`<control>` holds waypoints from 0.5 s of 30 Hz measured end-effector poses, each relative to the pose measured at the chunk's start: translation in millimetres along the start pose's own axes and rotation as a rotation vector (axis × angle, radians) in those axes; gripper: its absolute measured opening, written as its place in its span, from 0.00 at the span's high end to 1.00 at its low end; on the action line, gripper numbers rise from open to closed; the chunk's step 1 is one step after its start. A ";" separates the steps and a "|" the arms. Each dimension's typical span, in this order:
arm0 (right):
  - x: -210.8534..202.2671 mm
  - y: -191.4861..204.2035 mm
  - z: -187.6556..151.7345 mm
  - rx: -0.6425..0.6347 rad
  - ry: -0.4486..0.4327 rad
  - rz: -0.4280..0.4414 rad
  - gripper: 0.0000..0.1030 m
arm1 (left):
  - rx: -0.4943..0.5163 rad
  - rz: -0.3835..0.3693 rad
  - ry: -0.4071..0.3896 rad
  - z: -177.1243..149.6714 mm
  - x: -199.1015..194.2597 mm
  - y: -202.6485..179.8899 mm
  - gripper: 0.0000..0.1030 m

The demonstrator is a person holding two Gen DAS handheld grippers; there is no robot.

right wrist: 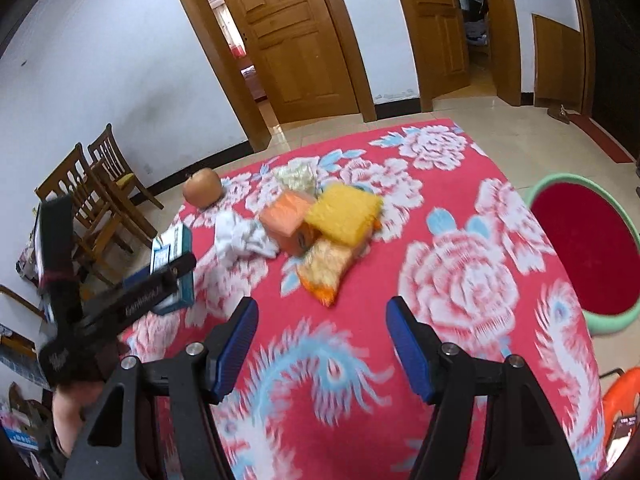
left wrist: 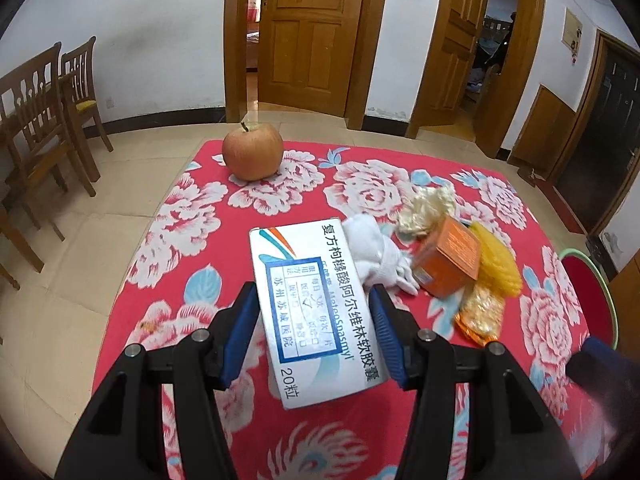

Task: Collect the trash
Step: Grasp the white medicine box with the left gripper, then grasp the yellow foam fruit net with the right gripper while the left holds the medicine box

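Your left gripper [left wrist: 314, 322] holds the white medicine box [left wrist: 316, 312] between its blue pads, which press on the two long sides, so the box stays flat above the red flowered cloth [left wrist: 360, 440]; this grip looks good for carrying it away as trash. Your right gripper [right wrist: 320, 344] is open with nothing between its pads, and it hangs over a bare part of the cloth, I think ready for the next piece. Just beyond the box, the rest of the trash lies together in a small heap on the tabletop: a crumpled white tissue [left wrist: 376, 256], an orange carton [left wrist: 448, 258] tilted on its edge, a yellow sponge [left wrist: 498, 260] touching the carton, a snack bag [left wrist: 480, 312] in front of them, and a pale crumpled wrapper [left wrist: 426, 208] behind. The apple [left wrist: 253, 153] stands apart near the far left corner; probably it is not trash. At the right edge of the tabletop, lower down, is a green basin with a red inside [right wrist: 580, 256], maybe the place for the trash. Further away you see a tiled floor, wooden chairs [left wrist: 48, 112] at the left wall, white walls and two wooden doors [left wrist: 308, 32] standing open.
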State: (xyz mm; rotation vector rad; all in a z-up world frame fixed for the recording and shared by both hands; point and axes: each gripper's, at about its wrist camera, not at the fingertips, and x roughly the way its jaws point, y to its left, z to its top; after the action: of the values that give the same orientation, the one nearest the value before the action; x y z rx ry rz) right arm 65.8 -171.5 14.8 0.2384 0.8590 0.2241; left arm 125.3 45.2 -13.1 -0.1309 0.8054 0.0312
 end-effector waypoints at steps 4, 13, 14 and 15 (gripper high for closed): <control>24.2 -3.7 23.5 0.030 0.002 -0.020 0.33 | 0.001 0.007 -0.011 4.6 10.6 -1.3 0.45; 83.4 -19.7 54.2 0.079 0.028 -0.062 0.33 | -0.014 -0.005 0.002 1.2 32.0 2.8 0.45; 87.4 -20.8 55.4 0.079 0.030 -0.066 0.33 | -0.017 -0.007 0.003 1.3 32.7 3.9 0.45; 94.5 -22.9 57.3 0.084 0.035 -0.071 0.33 | -0.022 -0.007 0.002 1.3 33.0 5.3 0.45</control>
State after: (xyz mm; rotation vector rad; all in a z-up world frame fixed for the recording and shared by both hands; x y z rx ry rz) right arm 171.9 -172.6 -23.8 0.2826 0.9107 0.1265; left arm 148.7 49.9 -36.5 -0.1547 0.8067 0.0335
